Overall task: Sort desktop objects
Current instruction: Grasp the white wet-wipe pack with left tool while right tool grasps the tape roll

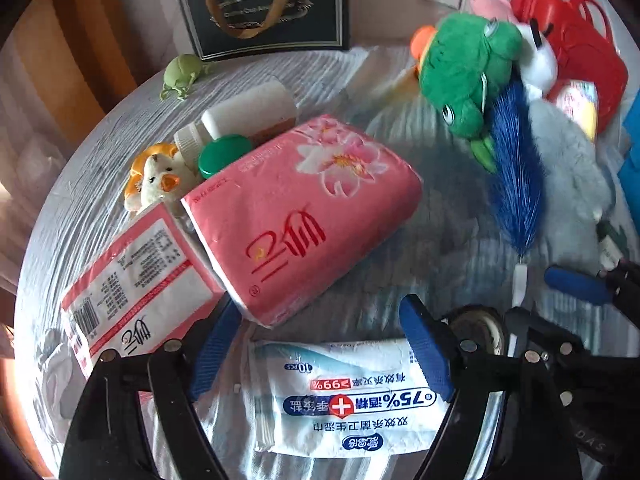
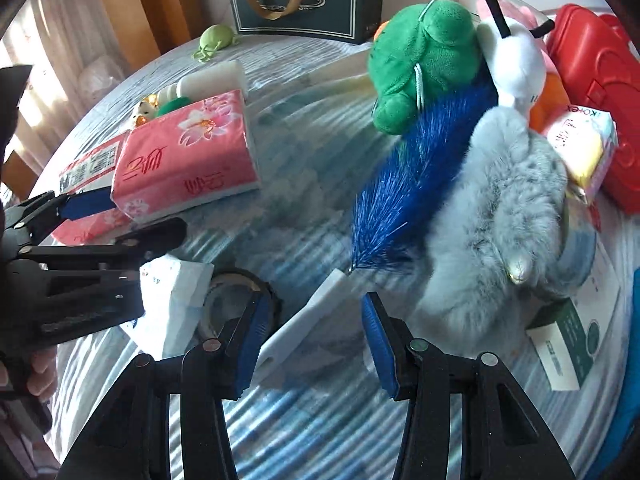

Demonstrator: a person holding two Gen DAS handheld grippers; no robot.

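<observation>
My left gripper is open, its blue pads either side of a white wet-wipes pack that lies flat on the table. A pink tissue pack lies just beyond it, atop a second pink pack. My right gripper is open over the white handle of a blue-bristled brush; the handle runs between the pads. The left gripper shows in the right wrist view, by the pink tissue pack. A tape roll lies beside the right gripper's left finger.
A green plush, white plush, grey fur item, red case and small packs crowd the right. White bottles, a green lid and a duck toy sit at left. A dark gift bag stands behind.
</observation>
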